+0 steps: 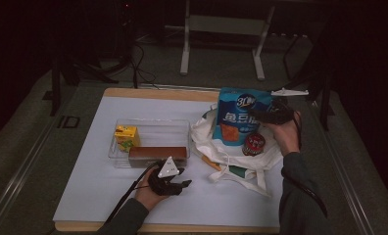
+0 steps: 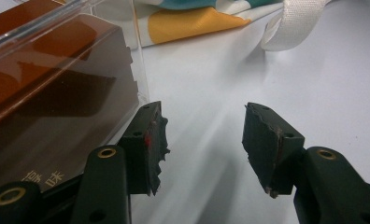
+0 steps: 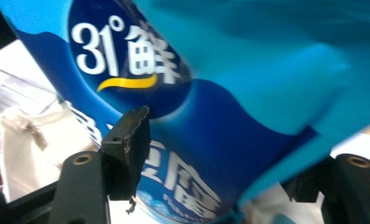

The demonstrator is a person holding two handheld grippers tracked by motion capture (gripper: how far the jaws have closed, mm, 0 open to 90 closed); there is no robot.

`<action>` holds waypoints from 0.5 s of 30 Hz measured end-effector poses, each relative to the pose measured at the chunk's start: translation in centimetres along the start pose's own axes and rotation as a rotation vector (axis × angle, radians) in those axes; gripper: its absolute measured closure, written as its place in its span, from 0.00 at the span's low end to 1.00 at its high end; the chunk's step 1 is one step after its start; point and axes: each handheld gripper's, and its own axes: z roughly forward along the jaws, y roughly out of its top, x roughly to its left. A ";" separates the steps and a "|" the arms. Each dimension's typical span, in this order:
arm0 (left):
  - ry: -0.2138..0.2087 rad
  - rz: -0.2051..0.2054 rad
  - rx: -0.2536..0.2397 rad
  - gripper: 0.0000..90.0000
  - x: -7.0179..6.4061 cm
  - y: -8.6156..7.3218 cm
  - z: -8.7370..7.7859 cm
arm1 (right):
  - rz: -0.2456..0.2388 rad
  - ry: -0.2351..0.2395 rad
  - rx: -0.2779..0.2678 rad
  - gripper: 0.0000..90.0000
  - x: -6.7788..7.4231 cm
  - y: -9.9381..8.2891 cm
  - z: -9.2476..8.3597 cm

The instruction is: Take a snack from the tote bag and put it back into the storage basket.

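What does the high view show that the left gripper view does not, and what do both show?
High view alone: the blue bag at the right gripper, a red can, a yellow carton. Left gripper view alone: the left gripper close up, open, with nothing between its jaws. Both: the clear box holding a brown pack, the cloth bag, the white table.

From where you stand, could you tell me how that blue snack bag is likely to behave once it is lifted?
The blue snack bag will probably feel light and floppy: its film bends and folds between the right gripper jaws. Its glossy surface may be slippery. Held by one side, it could sag or swing over the cloth bag.
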 end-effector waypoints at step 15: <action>0.002 0.006 0.011 0.53 -0.1 0.1 0.1 | 0.040 0.118 -0.060 0.54 -0.3 -0.3 0.3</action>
